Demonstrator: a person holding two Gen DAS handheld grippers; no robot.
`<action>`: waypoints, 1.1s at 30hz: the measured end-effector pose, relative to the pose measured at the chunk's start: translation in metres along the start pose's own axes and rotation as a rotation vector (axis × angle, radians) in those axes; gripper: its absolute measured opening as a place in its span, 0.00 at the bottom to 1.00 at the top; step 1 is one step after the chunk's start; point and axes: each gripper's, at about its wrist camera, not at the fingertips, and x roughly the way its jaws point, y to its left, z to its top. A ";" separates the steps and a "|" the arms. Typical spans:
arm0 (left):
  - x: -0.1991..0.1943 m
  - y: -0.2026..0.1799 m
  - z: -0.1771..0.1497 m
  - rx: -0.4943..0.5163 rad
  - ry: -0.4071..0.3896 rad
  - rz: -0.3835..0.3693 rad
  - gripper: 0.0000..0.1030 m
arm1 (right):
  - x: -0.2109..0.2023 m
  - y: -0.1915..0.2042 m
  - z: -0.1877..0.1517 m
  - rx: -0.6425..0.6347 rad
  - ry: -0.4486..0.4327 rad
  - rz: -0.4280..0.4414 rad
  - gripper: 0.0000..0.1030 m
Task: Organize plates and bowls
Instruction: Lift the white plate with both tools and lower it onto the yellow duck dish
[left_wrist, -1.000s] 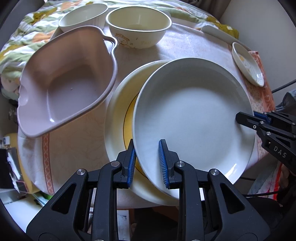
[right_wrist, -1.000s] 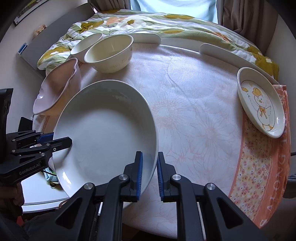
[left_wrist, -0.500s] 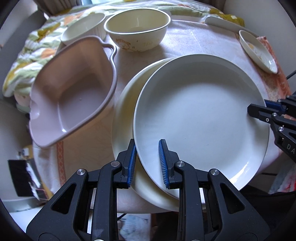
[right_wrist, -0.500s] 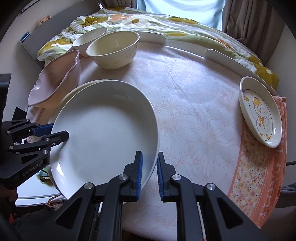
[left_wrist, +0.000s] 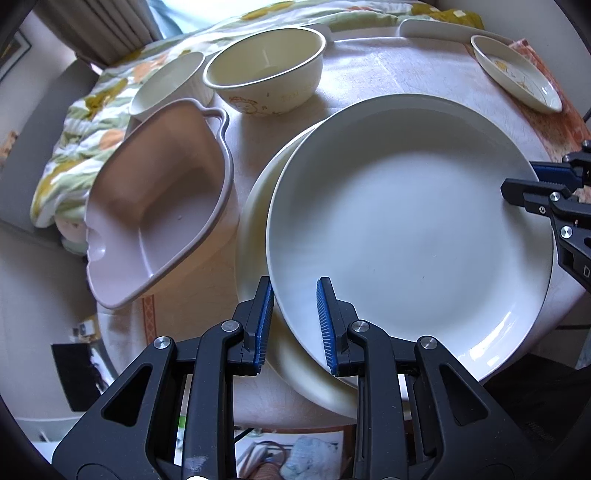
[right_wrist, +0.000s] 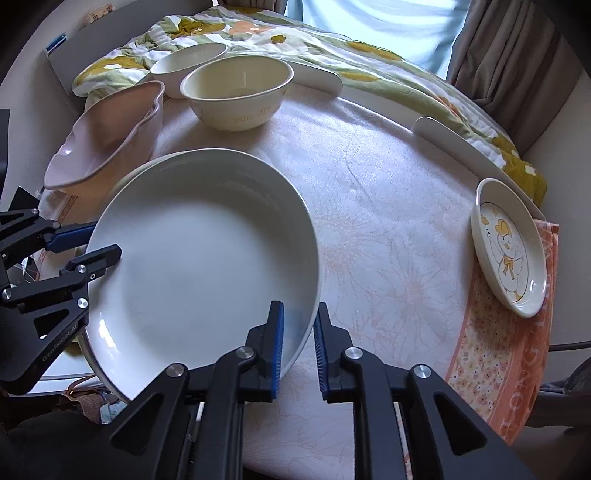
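Left wrist view: we see the left gripper (left_wrist: 294, 325) clenched on the near-left rim of the white plate (left_wrist: 410, 229), while the right gripper (left_wrist: 524, 182) pinches the opposite rim. Right wrist view confirms it: right gripper (right_wrist: 297, 345) grips the plate's near edge, pads either side. We judge the two-handed hold keeps the wide plate level while it goes onto the cream plate (left_wrist: 255, 206) beneath, whose rim shows at left. Whether the two touch, we cannot tell. Far left: pink handled dish (left_wrist: 155, 214), cream bowl (left_wrist: 266, 74), small white bowl (left_wrist: 168, 83). Duck plate (right_wrist: 511, 245) sits far right on the floral tablecloth (right_wrist: 388, 229), well apart, not yet gathered.
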 end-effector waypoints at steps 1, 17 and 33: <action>0.000 -0.001 -0.001 0.007 -0.003 0.007 0.21 | 0.000 0.000 0.000 0.000 0.000 -0.004 0.14; -0.004 -0.017 -0.008 0.097 -0.047 0.115 0.21 | -0.001 0.014 0.000 -0.026 0.008 -0.075 0.16; -0.007 -0.015 -0.012 0.105 -0.074 0.147 0.21 | 0.000 0.020 -0.001 -0.044 0.015 -0.111 0.16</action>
